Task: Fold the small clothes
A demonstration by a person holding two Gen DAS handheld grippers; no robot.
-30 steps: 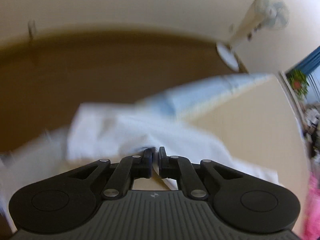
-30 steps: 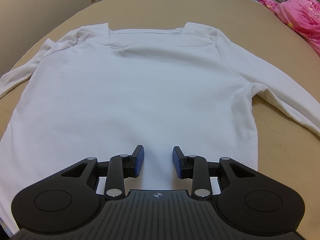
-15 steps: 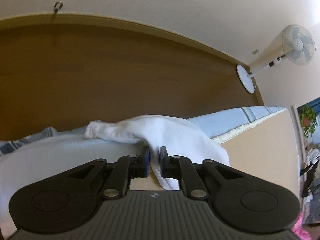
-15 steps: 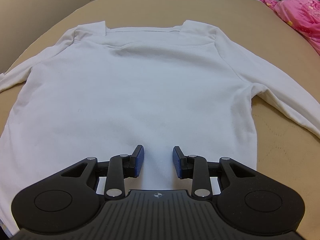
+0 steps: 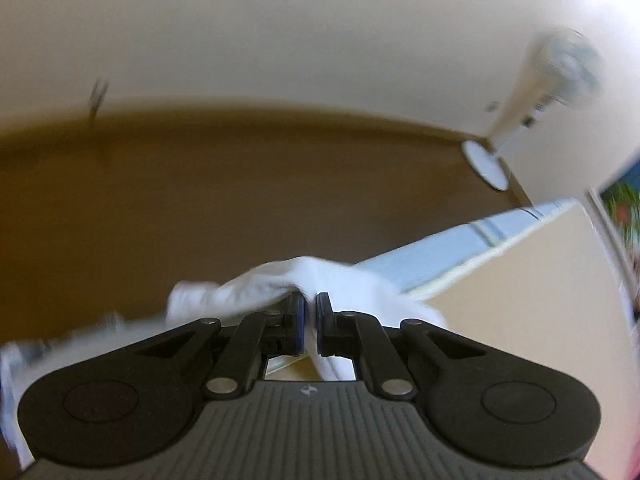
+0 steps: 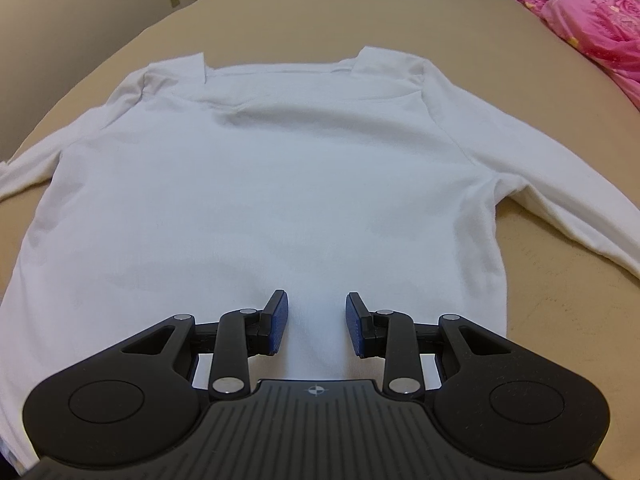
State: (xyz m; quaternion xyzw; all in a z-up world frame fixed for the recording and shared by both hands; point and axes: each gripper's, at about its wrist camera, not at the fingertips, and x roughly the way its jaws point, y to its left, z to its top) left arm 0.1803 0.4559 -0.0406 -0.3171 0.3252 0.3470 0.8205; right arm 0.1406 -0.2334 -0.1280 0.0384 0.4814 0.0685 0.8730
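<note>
We saw our left gripper (image 5: pixel 310 304) with its jaws nearly together, pinching a bunched fold of the white shirt (image 5: pixel 276 284) that spilled out ahead of and to either side of the pads; the view there was blurred. Our right gripper (image 6: pixel 317 312) stood part open with nothing between its pads, poised over the shirt (image 6: pixel 272 184), which lay flat on the bed (image 6: pixel 560 304), its neckline far ahead. A pink blanket (image 6: pixel 592 20) lay far off right.
</note>
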